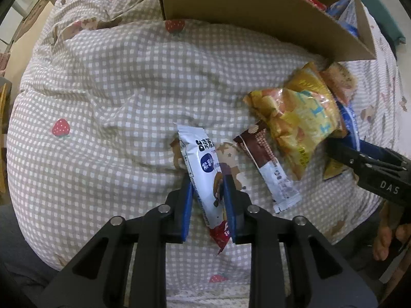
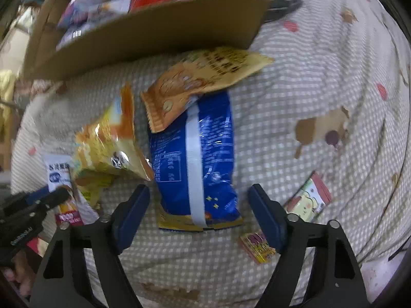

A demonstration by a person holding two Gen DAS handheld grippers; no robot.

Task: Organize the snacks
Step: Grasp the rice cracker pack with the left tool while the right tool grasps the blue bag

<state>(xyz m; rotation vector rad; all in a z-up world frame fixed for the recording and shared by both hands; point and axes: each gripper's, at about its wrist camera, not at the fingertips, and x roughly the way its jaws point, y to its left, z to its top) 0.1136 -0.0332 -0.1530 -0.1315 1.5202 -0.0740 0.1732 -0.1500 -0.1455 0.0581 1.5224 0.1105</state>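
Note:
My left gripper (image 1: 207, 179) points down at the bed and is shut on a white snack packet (image 1: 197, 151), its blue pads pressing both long sides. A brown-and-white bar packet (image 1: 264, 159) lies just to the right, then a yellow chips bag (image 1: 303, 118). In the right wrist view my right gripper (image 2: 200, 197) stands open over a blue snack bag (image 2: 205, 141); the bag's lower end lies between the pads with a gap on each side. An orange packet (image 2: 195, 82) overlaps the blue bag's top. The cardboard box (image 2: 154, 33) holds several snacks.
Everything lies on a checked quilt (image 1: 115, 89) with strawberry prints. Two small packets (image 2: 310, 197) (image 2: 257, 246) lie right of the right gripper. The box wall (image 1: 244, 2) stands just beyond the loose snacks. A person's hand (image 1: 385, 231) shows at the right edge.

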